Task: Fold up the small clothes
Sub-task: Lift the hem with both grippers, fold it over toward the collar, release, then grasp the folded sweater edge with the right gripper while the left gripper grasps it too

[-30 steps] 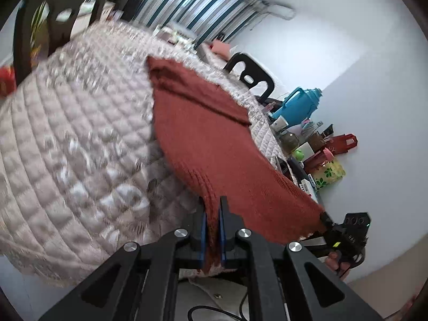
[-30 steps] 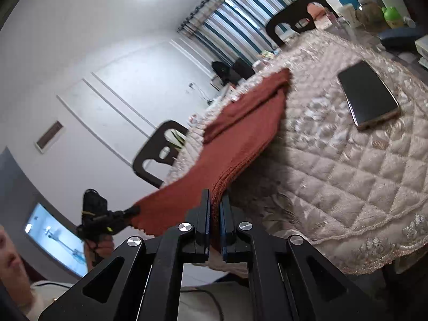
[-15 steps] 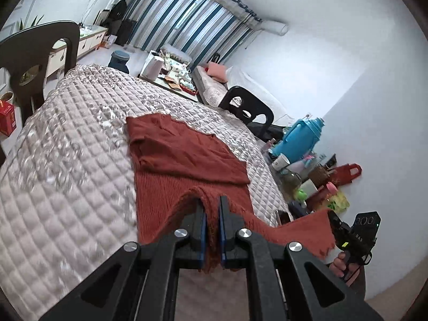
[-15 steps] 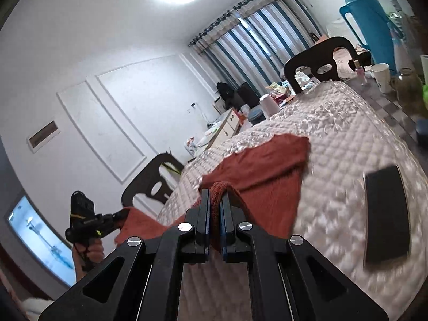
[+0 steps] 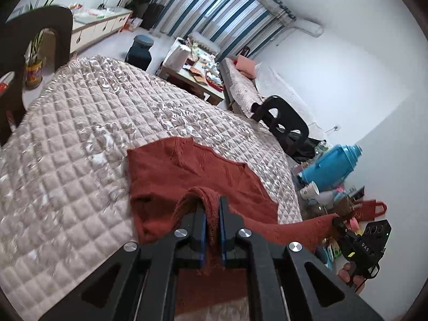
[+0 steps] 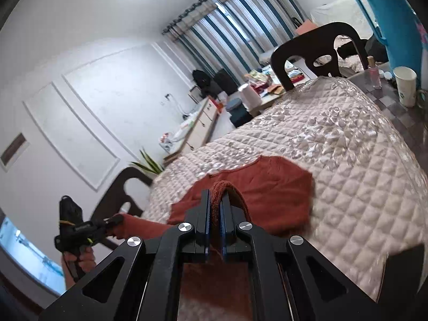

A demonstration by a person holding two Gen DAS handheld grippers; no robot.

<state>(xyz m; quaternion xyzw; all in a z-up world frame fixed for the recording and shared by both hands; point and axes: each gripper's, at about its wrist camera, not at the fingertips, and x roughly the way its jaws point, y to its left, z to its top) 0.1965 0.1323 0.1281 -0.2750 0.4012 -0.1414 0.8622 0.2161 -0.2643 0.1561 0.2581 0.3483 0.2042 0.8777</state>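
A rust-red knitted garment [image 5: 192, 176] lies on the quilted table cover [image 5: 80, 144]. Its near edge is lifted off the table. My left gripper [image 5: 212, 214] is shut on one corner of that edge. My right gripper [image 6: 215, 211] is shut on the other corner of the garment [image 6: 267, 192]. The lifted edge stretches between the two grippers. The right gripper shows at the right in the left wrist view [image 5: 358, 243]. The left gripper shows at the left in the right wrist view [image 6: 77, 230].
Dark chairs stand at the table's far side [image 5: 283, 120] and left side [image 5: 32, 42]. A blue thermos [image 5: 329, 168], a paper cup [image 5: 309, 190] and small bottles stand at the table's right end. A dark phone [image 6: 401, 272] lies near the right edge.
Both grippers have carried the garment's near edge up and forward over the table. The part that hung off the table edge now lies over the rest of the garment.
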